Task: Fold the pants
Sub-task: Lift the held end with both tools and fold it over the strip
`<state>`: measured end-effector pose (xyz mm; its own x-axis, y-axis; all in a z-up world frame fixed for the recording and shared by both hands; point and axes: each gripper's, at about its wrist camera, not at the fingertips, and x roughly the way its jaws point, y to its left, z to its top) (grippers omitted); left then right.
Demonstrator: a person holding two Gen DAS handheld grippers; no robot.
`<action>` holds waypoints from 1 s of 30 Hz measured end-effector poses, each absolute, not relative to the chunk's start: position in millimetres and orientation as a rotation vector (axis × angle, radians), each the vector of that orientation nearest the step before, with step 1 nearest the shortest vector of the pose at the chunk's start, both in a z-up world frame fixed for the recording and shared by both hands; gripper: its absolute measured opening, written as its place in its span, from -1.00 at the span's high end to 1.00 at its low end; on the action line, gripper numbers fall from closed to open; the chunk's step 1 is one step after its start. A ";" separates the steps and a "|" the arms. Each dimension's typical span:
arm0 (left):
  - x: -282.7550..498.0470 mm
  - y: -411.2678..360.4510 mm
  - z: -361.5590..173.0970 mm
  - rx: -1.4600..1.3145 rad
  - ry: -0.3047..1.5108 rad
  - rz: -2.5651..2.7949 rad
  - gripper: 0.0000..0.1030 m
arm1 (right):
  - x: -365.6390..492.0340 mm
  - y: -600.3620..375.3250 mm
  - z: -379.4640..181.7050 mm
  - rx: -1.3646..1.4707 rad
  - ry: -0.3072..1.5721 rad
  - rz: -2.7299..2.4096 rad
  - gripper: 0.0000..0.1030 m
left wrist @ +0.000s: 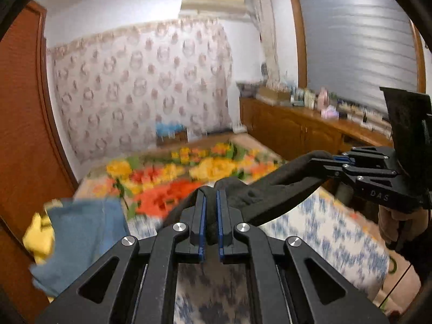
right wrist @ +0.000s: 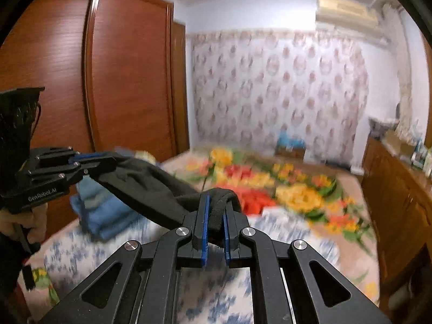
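The black pants (left wrist: 272,189) hang stretched in the air above the bed, held at both ends. My left gripper (left wrist: 211,197) is shut on one bunched end of the fabric. My right gripper (right wrist: 216,202) is shut on the other end of the pants (right wrist: 145,186). In the left wrist view the right gripper (left wrist: 318,163) comes in from the right, clamped on the cloth. The right wrist view has the left gripper (right wrist: 108,159) at the left, gripping the same band. The lower part of the pants is hidden under the gripper frames.
Below lies a bed with a blue-and-white patterned sheet (left wrist: 324,229) and a bright floral blanket (right wrist: 283,186). Folded blue clothes (right wrist: 105,210) and a yellow piece (left wrist: 40,237) sit at the bed's left side. A wooden wardrobe (right wrist: 121,75) stands left, a cluttered low cabinet (left wrist: 302,124) right.
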<state>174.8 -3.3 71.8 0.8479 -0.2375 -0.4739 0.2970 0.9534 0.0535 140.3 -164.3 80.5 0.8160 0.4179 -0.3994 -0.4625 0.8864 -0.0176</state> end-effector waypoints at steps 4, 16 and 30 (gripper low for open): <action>163.1 -0.3 25.0 0.113 0.571 -0.304 0.85 | 143.0 -143.6 26.3 -0.151 0.506 0.485 0.84; 116.8 3.5 -6.5 0.073 0.644 -0.349 0.85 | 121.3 -139.4 -4.4 -0.104 0.578 0.525 0.83; 99.8 9.6 -31.1 0.048 0.684 -0.329 0.85 | 91.3 -154.3 -15.6 -0.088 0.606 0.544 0.83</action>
<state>99.8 9.6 -31.1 0.7260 -0.2823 -0.6271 0.3136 0.9474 -0.0634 91.3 -154.3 -15.6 0.6861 0.4604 -0.5632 -0.5106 0.8563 0.0779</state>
